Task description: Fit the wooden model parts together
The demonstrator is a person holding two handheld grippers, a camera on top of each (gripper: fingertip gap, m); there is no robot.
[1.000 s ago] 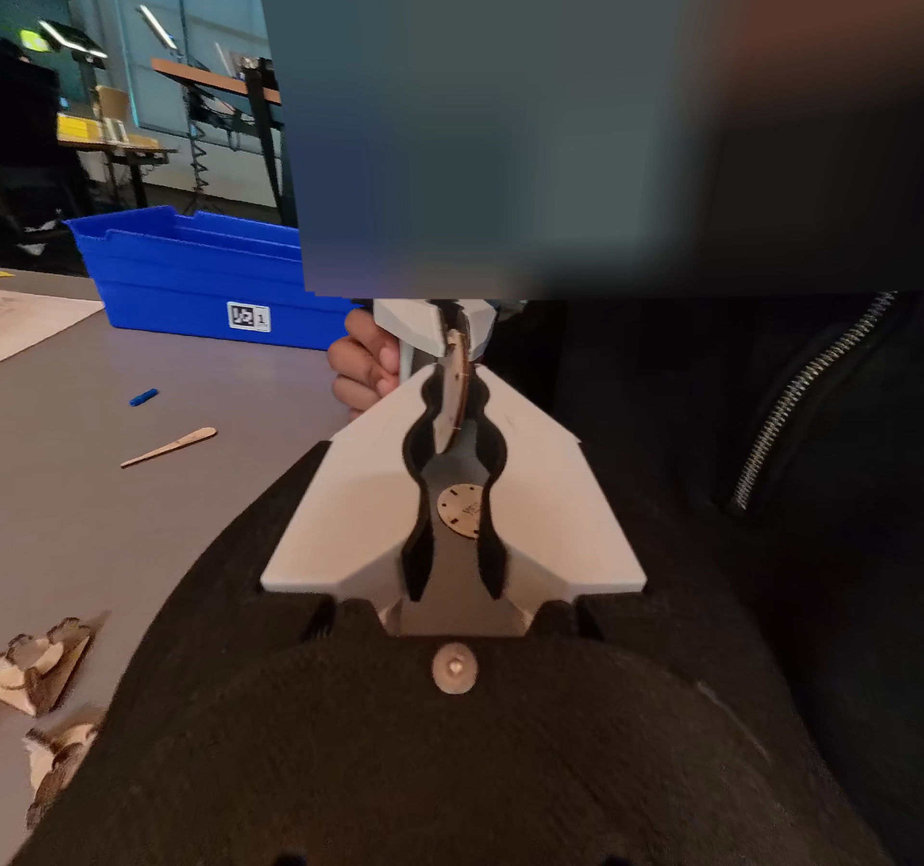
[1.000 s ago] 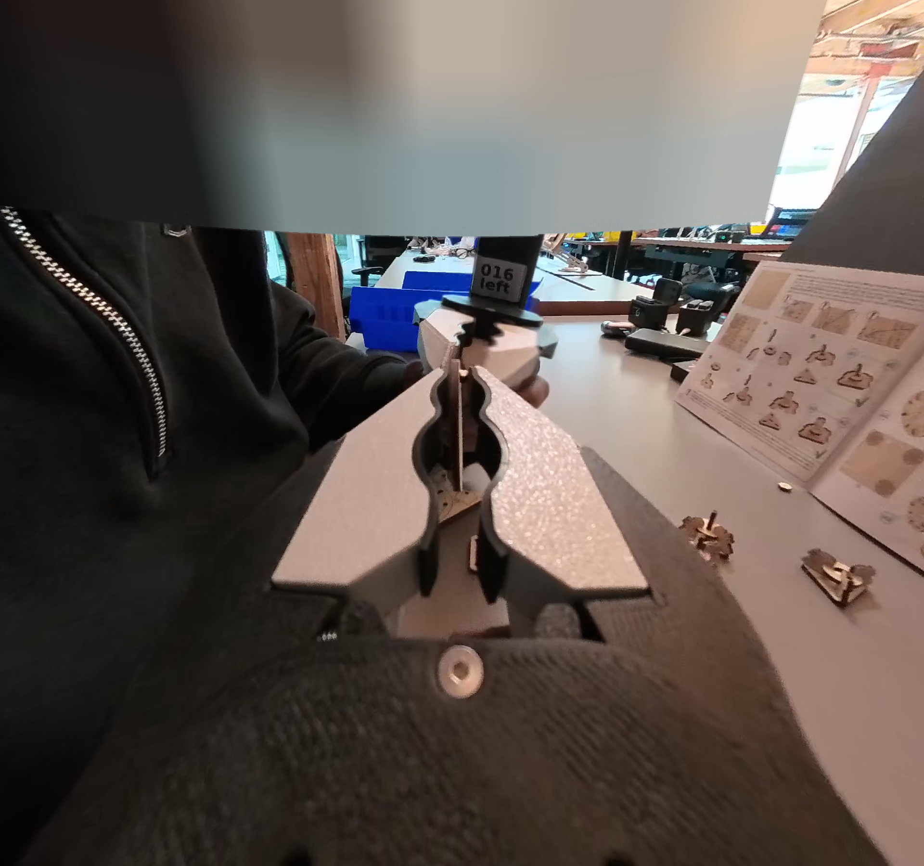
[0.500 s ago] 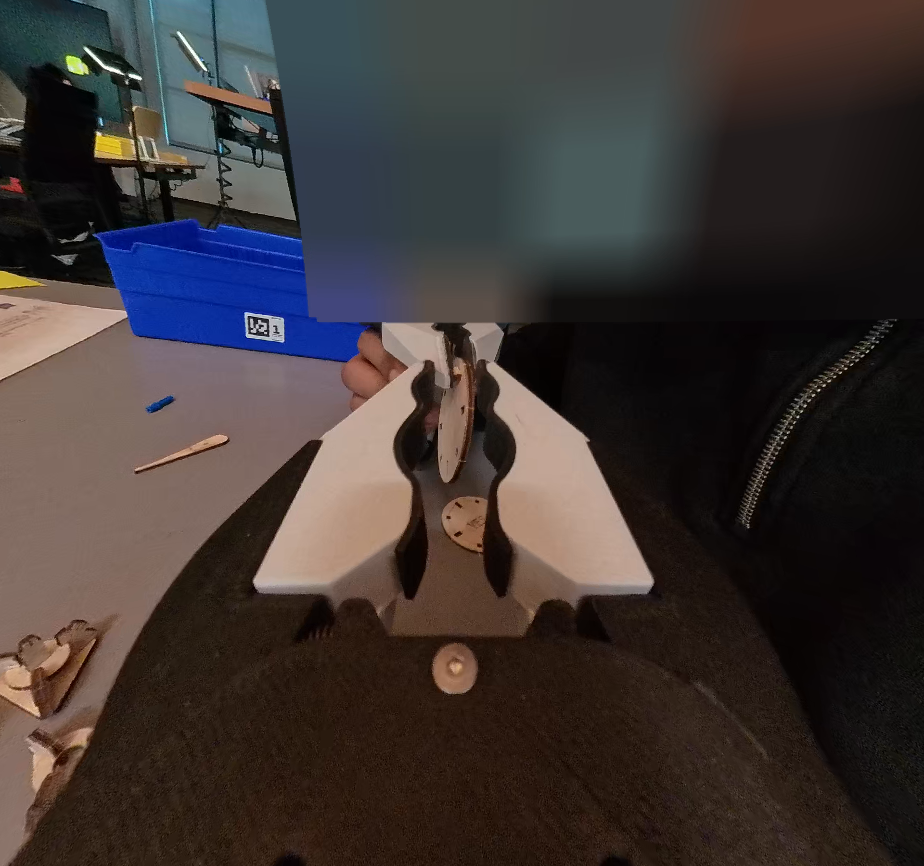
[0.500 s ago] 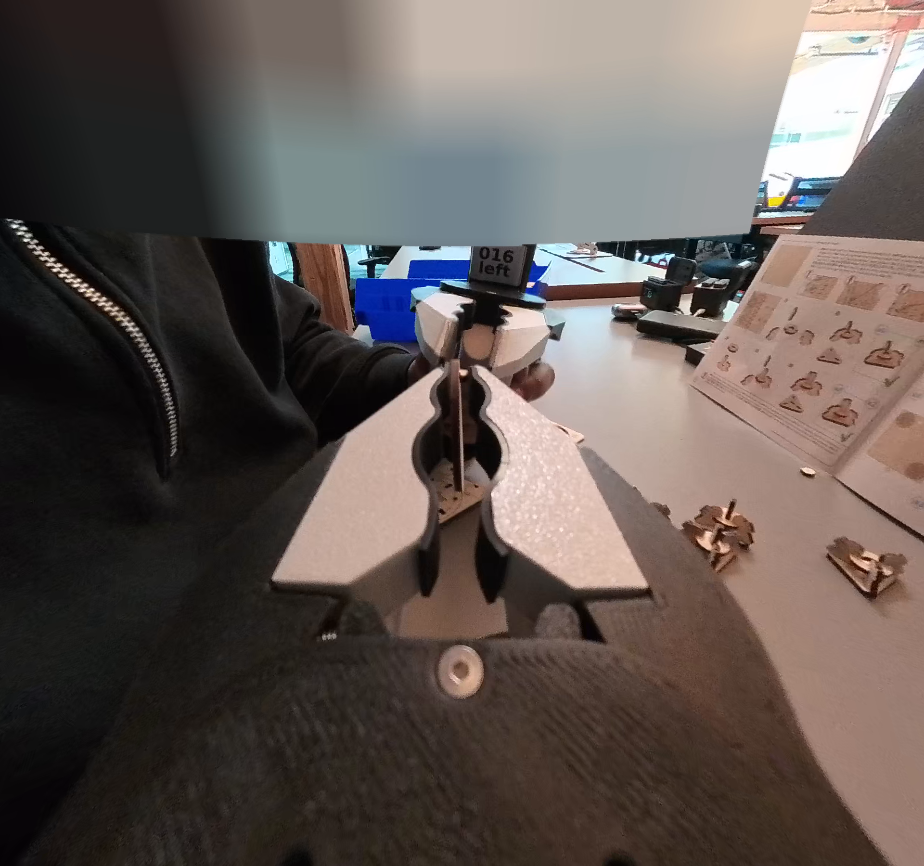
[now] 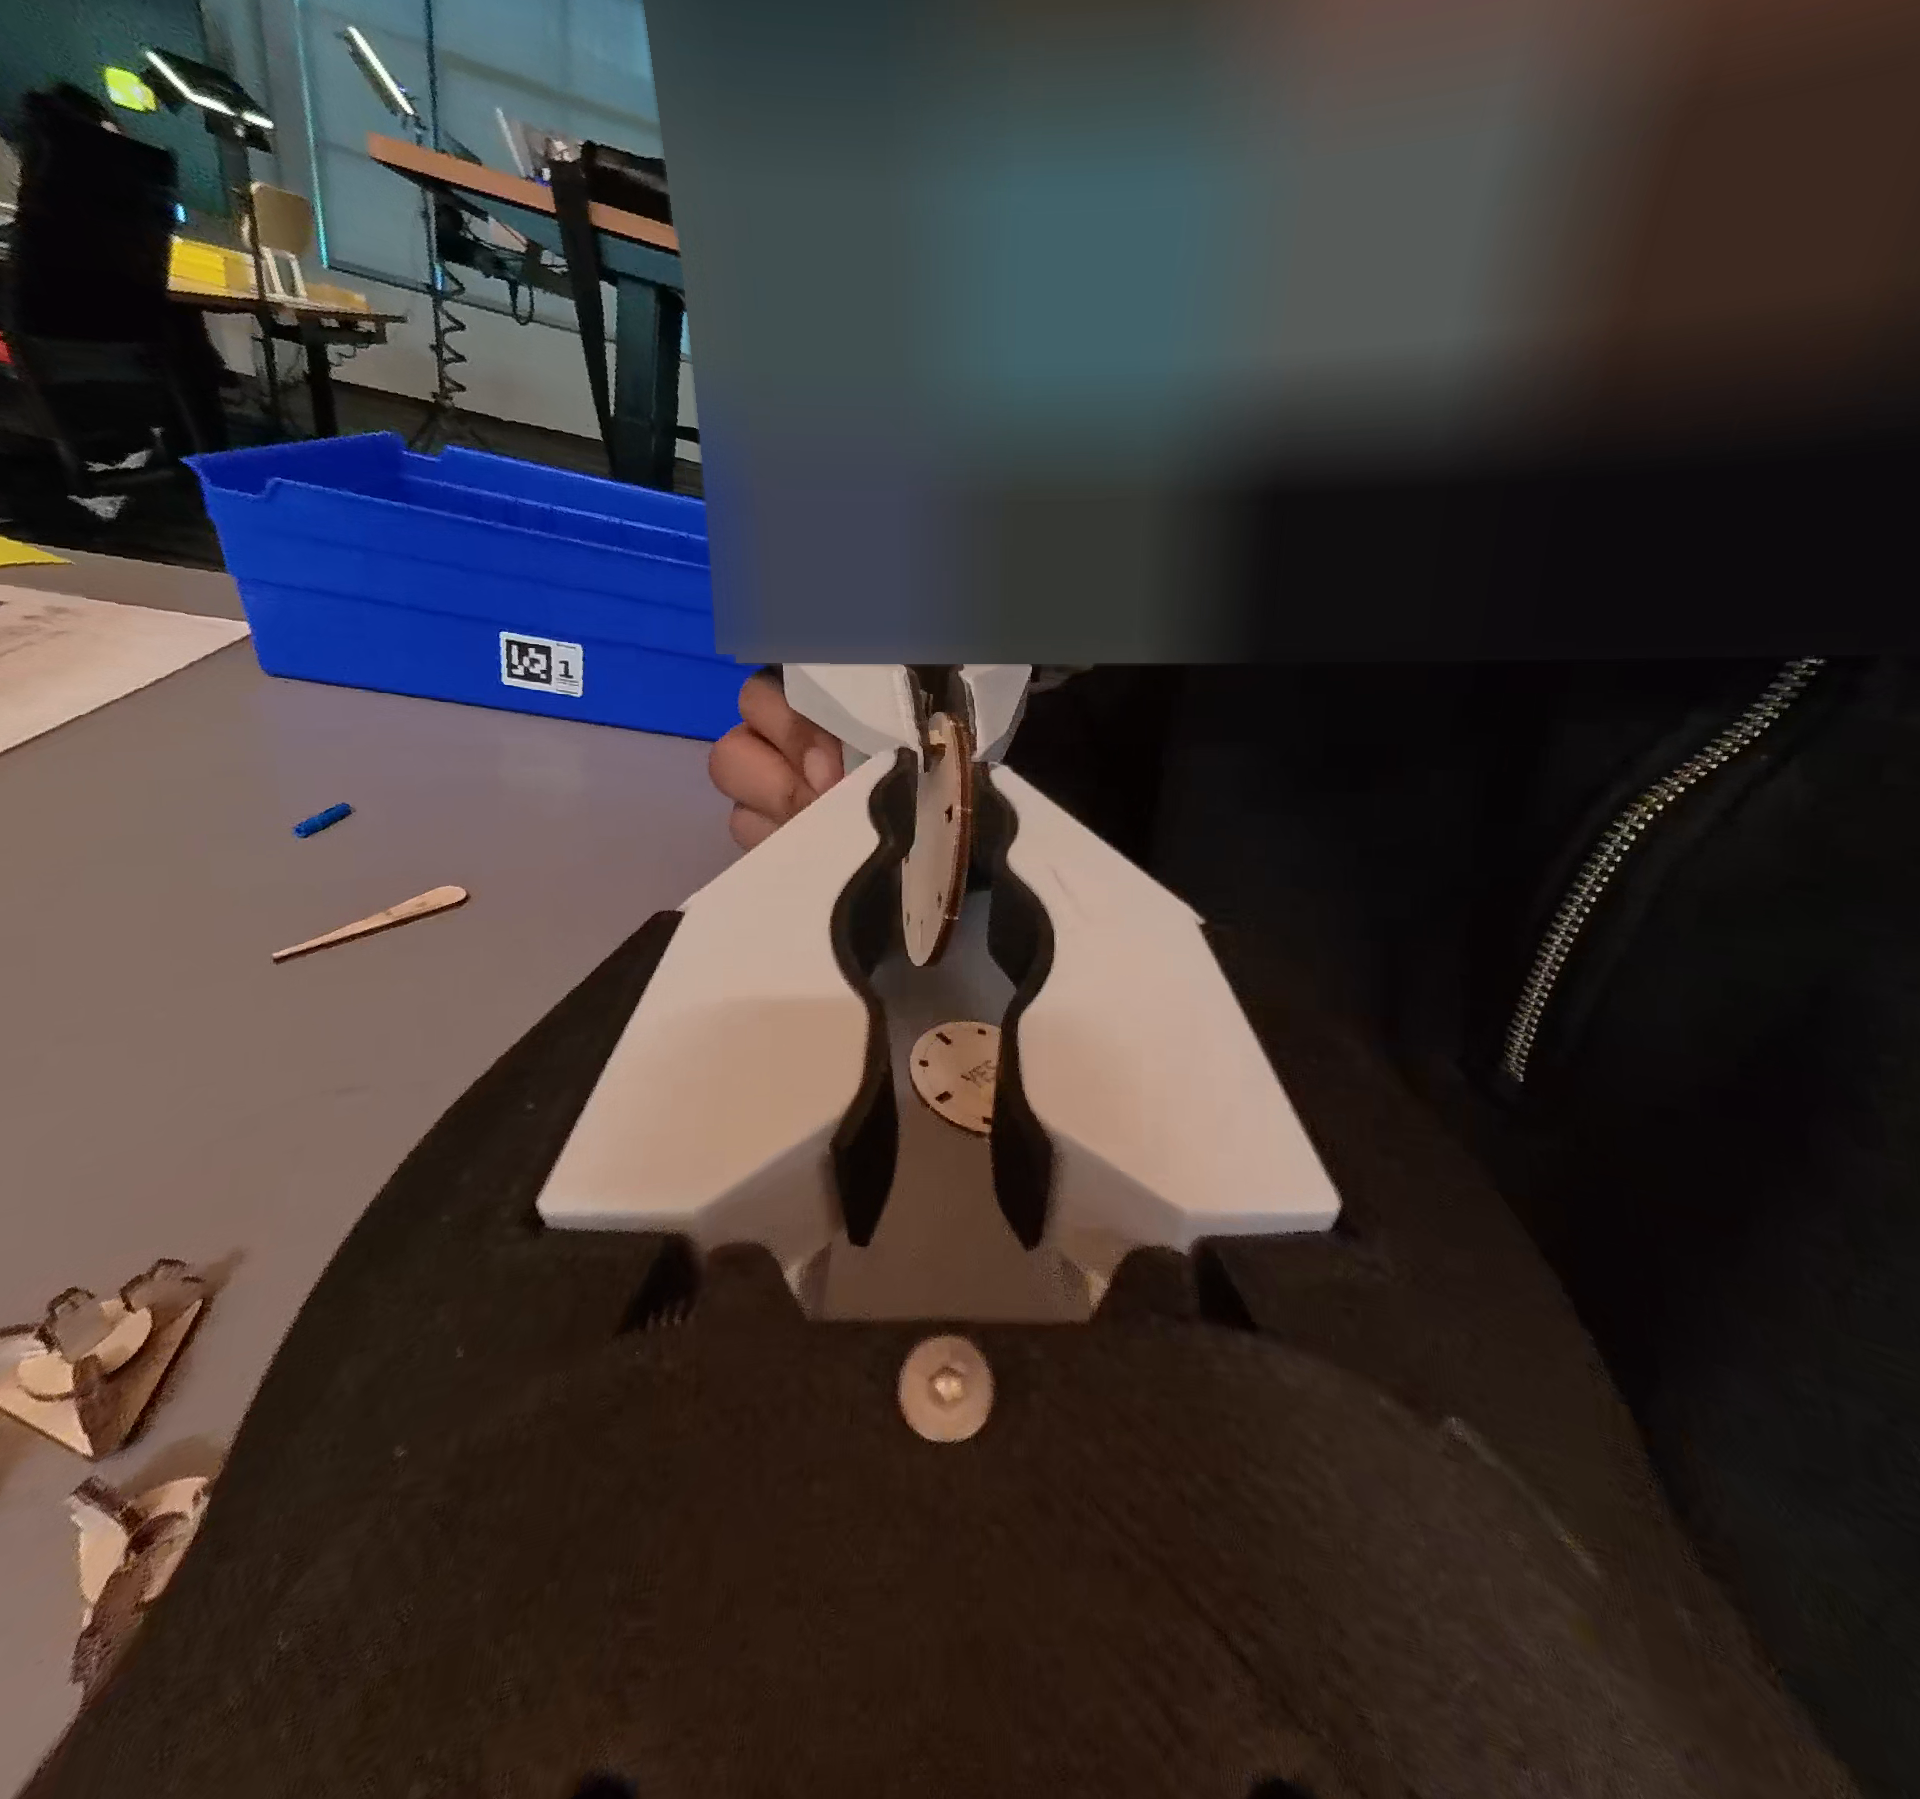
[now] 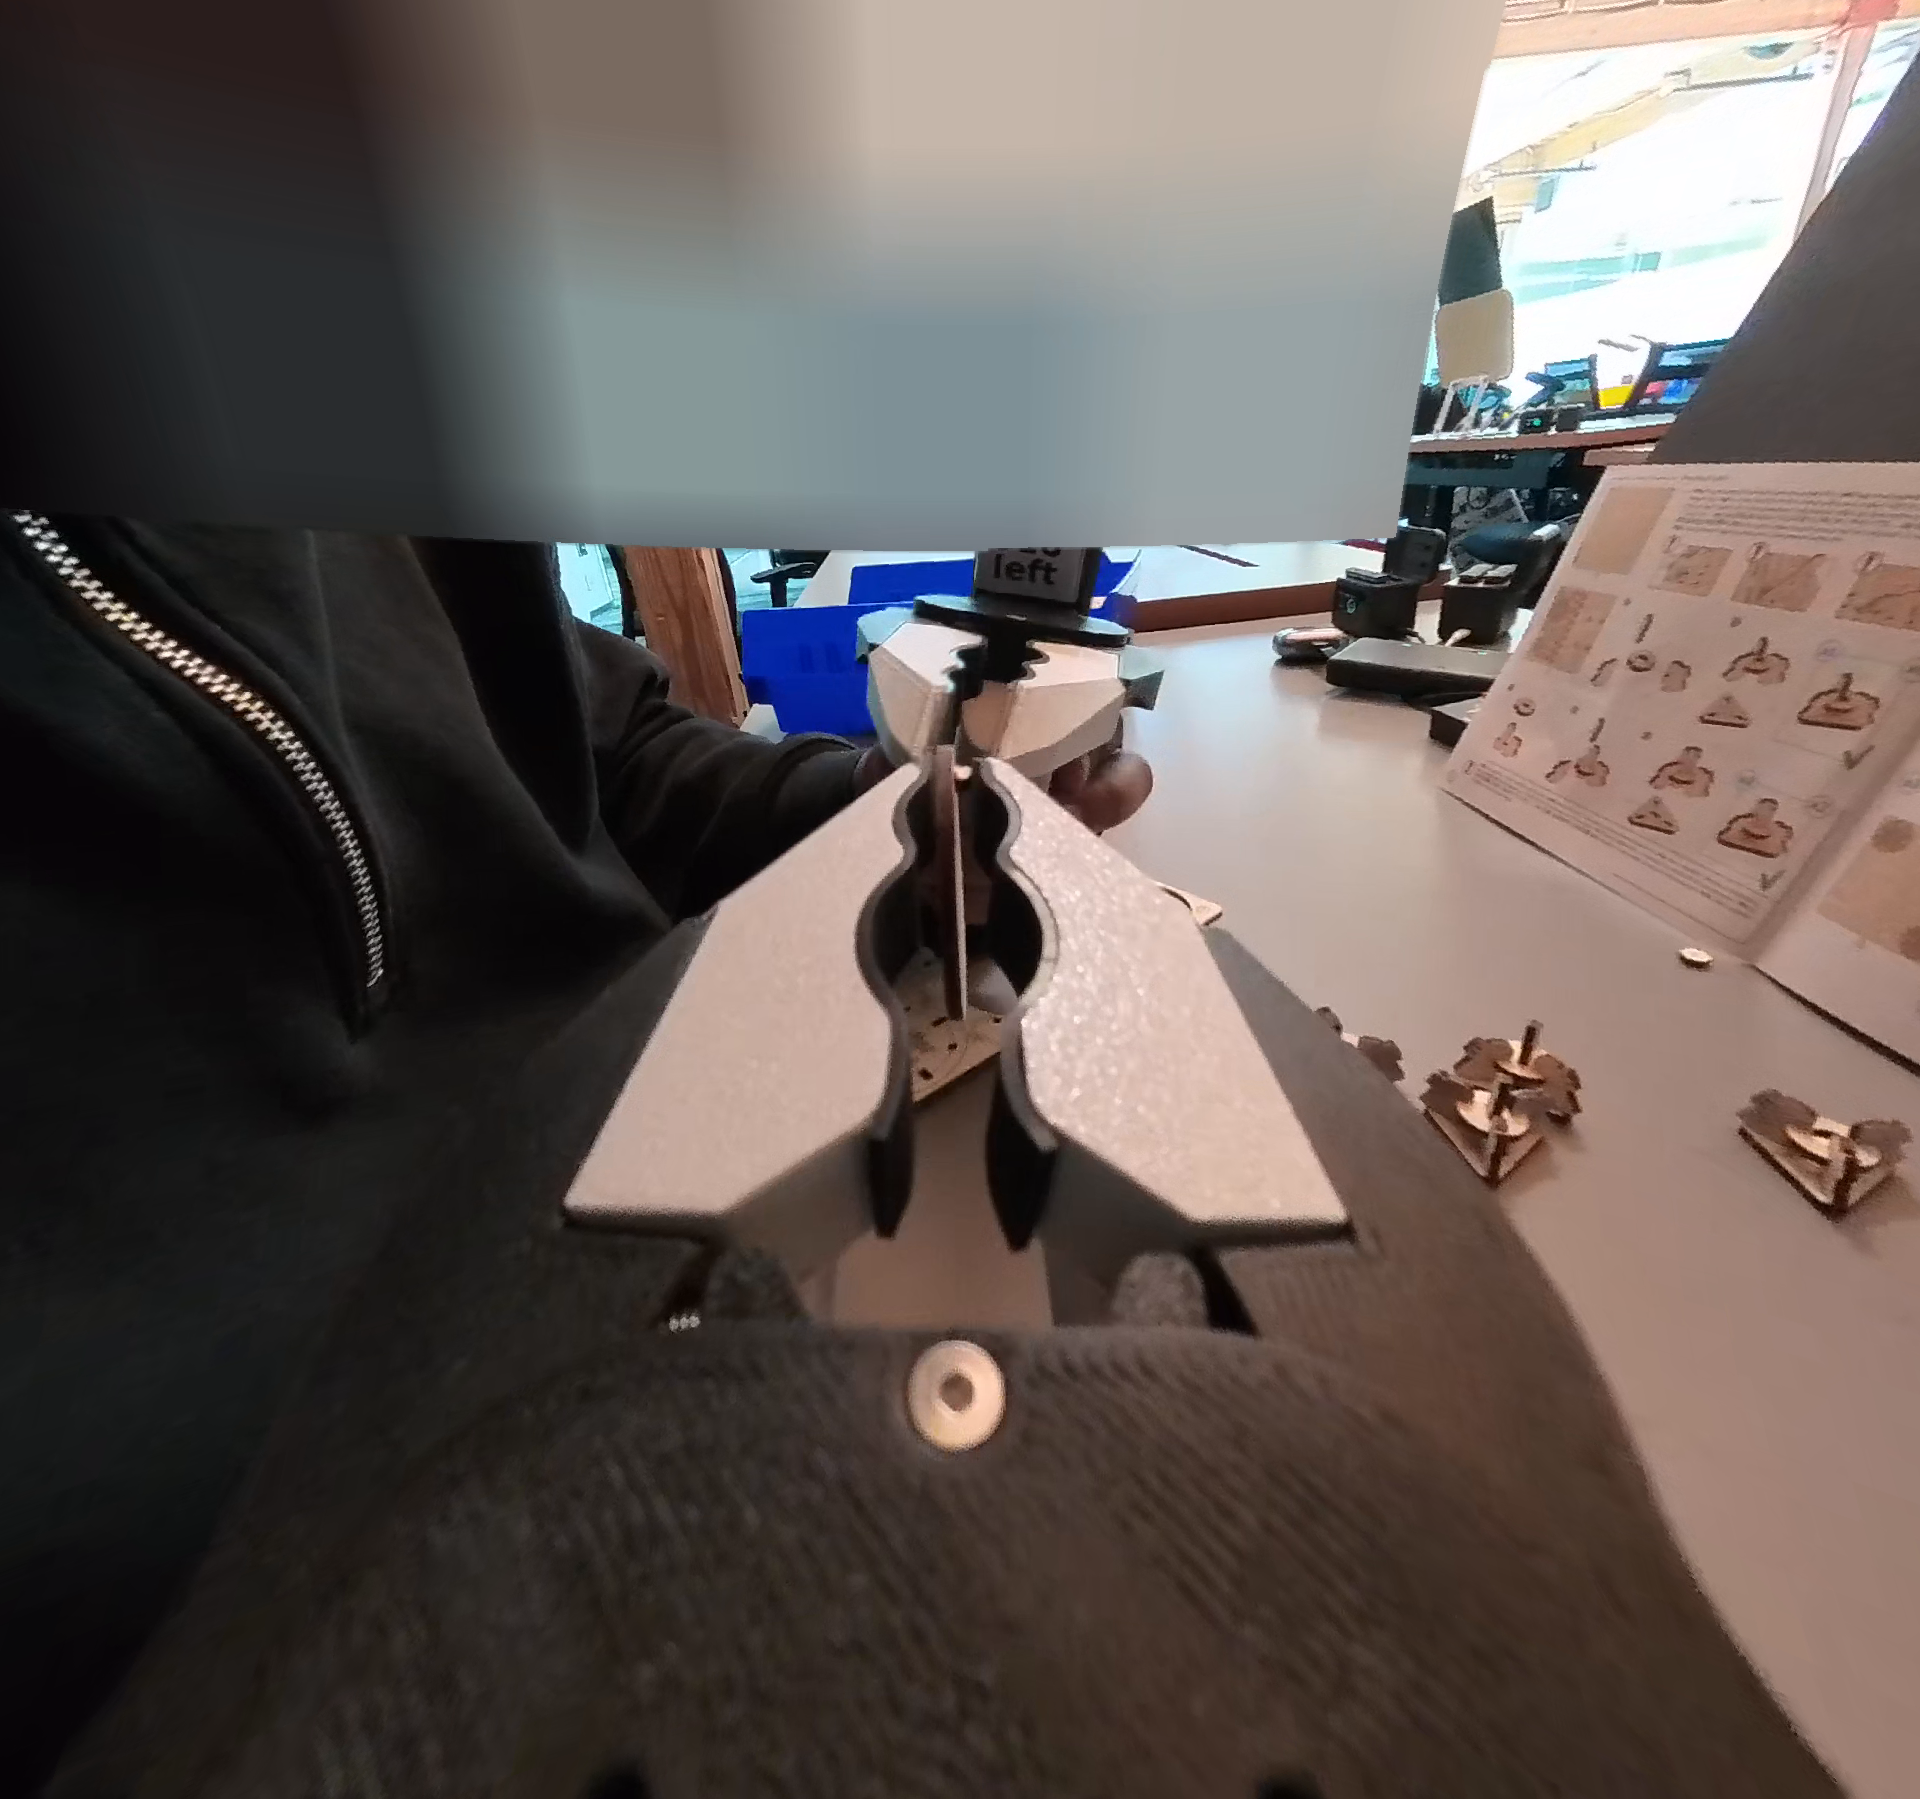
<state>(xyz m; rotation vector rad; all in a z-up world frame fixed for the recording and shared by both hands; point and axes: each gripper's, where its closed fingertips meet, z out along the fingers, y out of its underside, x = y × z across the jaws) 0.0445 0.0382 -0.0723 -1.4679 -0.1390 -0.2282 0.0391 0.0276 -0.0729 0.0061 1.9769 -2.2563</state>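
Both tongs, left (image 5: 940, 762) and right (image 6: 951, 783), meet tip to tip, each clamping the edge-on wooden disc (image 5: 935, 866) between them.

Left claw (image 5: 943, 762) reclosed on wooden disc (image 5: 935, 866)

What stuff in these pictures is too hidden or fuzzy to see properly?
- Left wrist view: the right tongs are cut off above by a blur patch.
- Left wrist view: the flat wooden disc is partly hidden behind a finger.
- Right wrist view: the wooden disc shows edge-on only, its face unseen.
- Left wrist view: inside the blue bin is hidden by its wall.
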